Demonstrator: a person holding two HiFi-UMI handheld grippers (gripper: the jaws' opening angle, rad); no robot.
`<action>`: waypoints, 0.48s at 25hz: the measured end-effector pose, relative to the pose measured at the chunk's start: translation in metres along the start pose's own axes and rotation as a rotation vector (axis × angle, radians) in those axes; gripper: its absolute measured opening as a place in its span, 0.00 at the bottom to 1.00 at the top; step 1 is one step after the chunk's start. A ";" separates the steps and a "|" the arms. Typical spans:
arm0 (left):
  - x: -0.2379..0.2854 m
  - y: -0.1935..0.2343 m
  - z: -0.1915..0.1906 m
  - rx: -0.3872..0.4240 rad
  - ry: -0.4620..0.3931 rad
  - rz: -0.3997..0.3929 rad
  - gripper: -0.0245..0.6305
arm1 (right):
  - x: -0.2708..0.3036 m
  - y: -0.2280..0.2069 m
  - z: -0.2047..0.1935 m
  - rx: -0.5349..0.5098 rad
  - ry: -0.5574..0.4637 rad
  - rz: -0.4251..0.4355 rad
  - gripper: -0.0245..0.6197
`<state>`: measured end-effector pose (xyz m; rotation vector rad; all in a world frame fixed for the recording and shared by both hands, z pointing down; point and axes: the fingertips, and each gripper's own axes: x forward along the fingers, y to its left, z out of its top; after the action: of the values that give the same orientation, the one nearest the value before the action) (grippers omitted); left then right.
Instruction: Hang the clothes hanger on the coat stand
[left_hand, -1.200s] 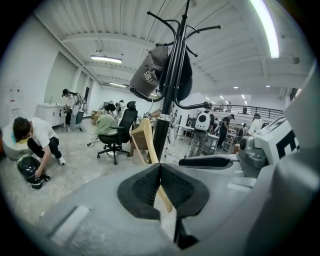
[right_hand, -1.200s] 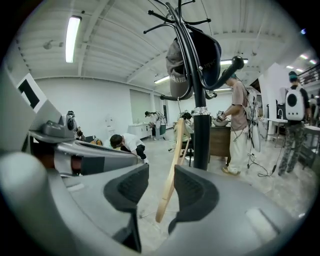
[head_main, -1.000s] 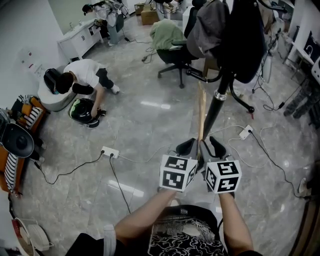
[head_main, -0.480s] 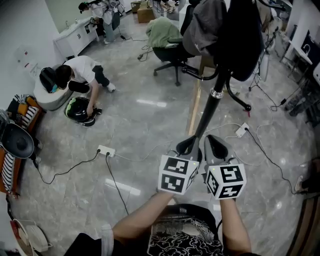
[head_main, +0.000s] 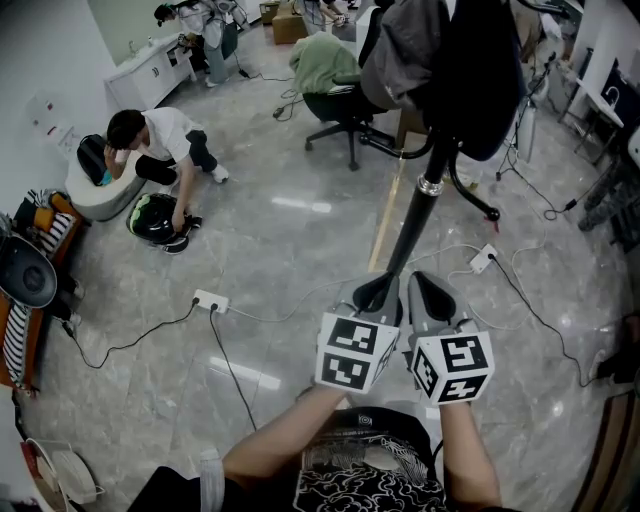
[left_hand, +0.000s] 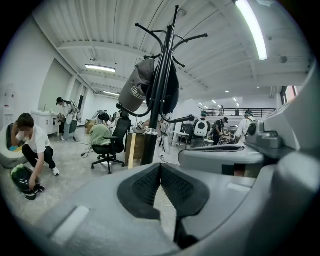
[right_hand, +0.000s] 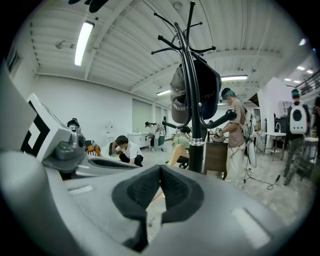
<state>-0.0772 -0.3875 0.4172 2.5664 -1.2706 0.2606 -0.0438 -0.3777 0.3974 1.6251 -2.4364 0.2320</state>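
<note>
The right claw (right_hand: 160, 172), wide a second ago, is now shut on nothing like the left claw (left_hand: 160, 170), both facing the stand (head_main: 415, 225) close ahead, and with no hanger in any view I judge the hanging isn't under way.

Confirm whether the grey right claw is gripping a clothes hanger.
No, the grey right claw is shut, its black ribbed pads touching with nothing between.

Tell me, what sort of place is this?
Probably a big open office or workshop: a swivel chair, a power strip with cables trailing over the polished floor, and a coat stand.
</note>
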 end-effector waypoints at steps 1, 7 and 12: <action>0.000 0.000 0.001 0.004 -0.001 0.001 0.04 | 0.000 0.000 0.001 0.001 -0.002 0.000 0.04; 0.001 -0.001 0.003 0.002 0.002 0.002 0.04 | -0.001 -0.001 0.004 -0.001 -0.005 0.003 0.04; 0.001 -0.003 0.004 0.005 0.000 0.002 0.04 | -0.002 -0.002 0.002 -0.003 0.000 0.006 0.04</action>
<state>-0.0738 -0.3880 0.4136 2.5691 -1.2733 0.2646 -0.0416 -0.3776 0.3947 1.6168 -2.4402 0.2291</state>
